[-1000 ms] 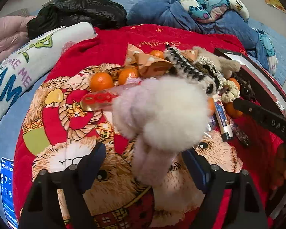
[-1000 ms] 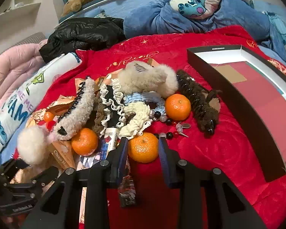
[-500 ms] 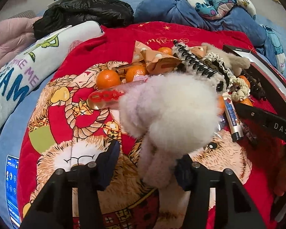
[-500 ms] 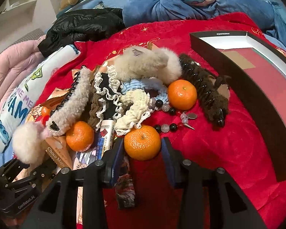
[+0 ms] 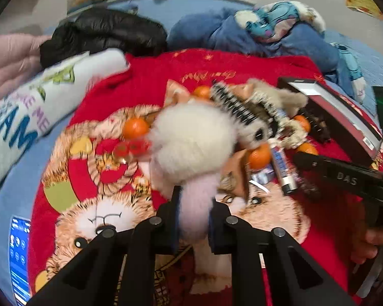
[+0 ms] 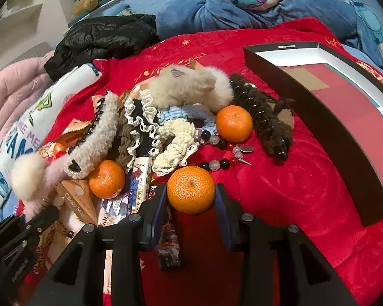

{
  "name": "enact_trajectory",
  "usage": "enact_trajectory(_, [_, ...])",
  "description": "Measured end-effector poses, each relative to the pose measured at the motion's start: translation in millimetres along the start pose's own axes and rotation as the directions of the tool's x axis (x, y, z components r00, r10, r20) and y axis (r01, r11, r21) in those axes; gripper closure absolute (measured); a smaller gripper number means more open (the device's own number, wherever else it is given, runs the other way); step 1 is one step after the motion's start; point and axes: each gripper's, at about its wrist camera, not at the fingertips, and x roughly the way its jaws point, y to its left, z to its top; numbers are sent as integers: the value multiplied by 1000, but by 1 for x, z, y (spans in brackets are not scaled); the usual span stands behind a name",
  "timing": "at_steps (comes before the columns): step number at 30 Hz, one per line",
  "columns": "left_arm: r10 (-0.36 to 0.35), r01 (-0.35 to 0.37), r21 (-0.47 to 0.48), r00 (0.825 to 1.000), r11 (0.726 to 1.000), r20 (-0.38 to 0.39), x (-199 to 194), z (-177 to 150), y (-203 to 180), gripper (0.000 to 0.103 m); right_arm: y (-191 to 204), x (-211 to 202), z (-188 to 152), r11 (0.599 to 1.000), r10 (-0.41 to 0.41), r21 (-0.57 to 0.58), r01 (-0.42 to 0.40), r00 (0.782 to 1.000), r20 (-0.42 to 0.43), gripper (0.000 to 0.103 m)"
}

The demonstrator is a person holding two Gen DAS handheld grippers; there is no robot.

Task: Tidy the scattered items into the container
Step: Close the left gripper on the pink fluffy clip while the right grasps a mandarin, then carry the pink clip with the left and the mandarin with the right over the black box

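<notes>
My left gripper (image 5: pixel 194 199) is shut on the pink stem of a fluffy cream pom-pom (image 5: pixel 194 137), which it holds just above the red blanket. The same pom-pom (image 6: pixel 28 173) shows at the left of the right wrist view. My right gripper (image 6: pixel 190 196) has a tangerine (image 6: pixel 190 188) between its blue pads, and the jaws are closing on it. The dark box (image 6: pixel 319 127) with a red floor lies open to the right. In the left wrist view the box (image 5: pixel 344 125) is at the far right. Hair claws, scrunchies (image 6: pixel 176 137), beads (image 6: pixel 217 153) and more tangerines (image 6: pixel 234 123) lie in a pile.
A black jacket (image 6: pixel 102 38), a printed white pillow (image 5: pixel 38 107) and a blue blanket (image 6: pixel 242 7) ring the red blanket. A phone (image 5: pixel 19 255) lies at the lower left. A person's hand (image 5: pixel 370 244) holds the right gripper's black body (image 5: pixel 344 176).
The left jaws went from wide apart to closed on the pom-pom's pink stem, and the pom-pom has come up a little. The right gripper stays around the tangerine.
</notes>
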Motion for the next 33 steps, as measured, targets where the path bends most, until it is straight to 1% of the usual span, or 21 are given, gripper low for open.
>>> enact_trajectory(2, [-7,7,4,1000,1000,7,-3,1,-3,87,-2,-3,-2,1000,9,6,-9,1000,2,68])
enact_trajectory(7, [-29,29,-27,1000,999,0,-3,1,1,88,-3,-6,-3,1000,2,7,-2,1000,7,68])
enact_trajectory(11, [-44,45,-39,998,998,38,-11,0,4,88,-4,-12,-3,1000,6,20,-7,1000,19,68])
enact_trajectory(14, [-48,50,-41,997,998,52,-14,2,4,88,-4,-19,-4,1000,5,23,-5,999,34,68])
enact_trajectory(22, [-72,75,-58,995,995,63,-22,2,7,89,-6,-31,-6,999,-1,52,-2,998,59,68])
enact_trajectory(27, [-75,81,-77,994,994,82,-29,3,12,90,-4,-40,-5,999,-21,41,16,995,102,68])
enact_trajectory(33, [-70,80,-86,991,993,111,-45,2,17,91,-11,-43,-6,998,-36,56,30,994,101,68])
